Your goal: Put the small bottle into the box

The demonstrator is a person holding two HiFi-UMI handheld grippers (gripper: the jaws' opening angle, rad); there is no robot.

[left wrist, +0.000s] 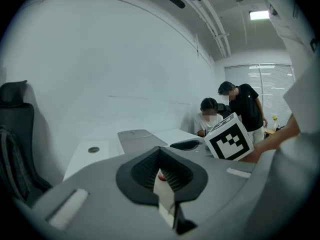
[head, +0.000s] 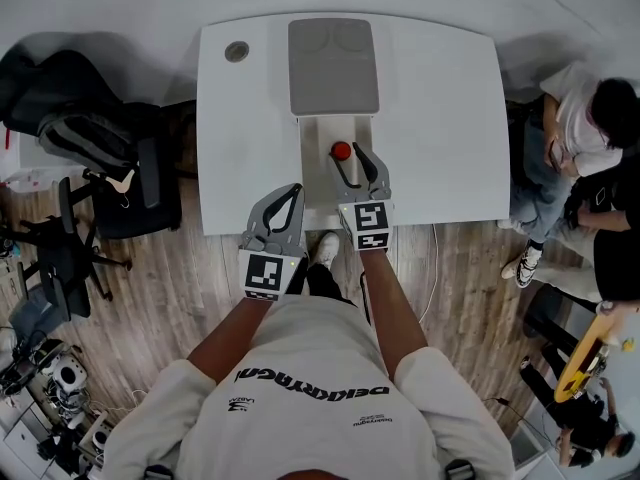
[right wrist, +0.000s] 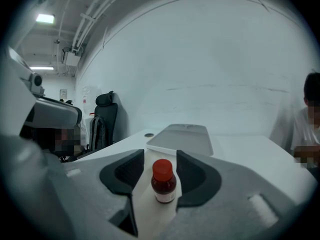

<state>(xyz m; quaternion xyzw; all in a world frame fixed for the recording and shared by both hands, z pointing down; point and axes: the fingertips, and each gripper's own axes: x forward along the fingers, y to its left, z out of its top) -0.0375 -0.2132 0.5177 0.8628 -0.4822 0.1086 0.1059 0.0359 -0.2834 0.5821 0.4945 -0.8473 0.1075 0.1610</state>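
Both right gripper [right wrist: 160, 155] jaws stand spread beside the small bottle [right wrist: 163, 181], evidently deposited in the box [head: 320, 133]; left gripper [head: 295, 190] closed.

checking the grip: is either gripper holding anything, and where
Nothing held. The bottle stands free inside the open right gripper; the left gripper is shut, empty.

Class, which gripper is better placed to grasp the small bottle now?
The right gripper: its open jaws flank the upright small bottle, not touching it. The left gripper is shut, back at the table edge.
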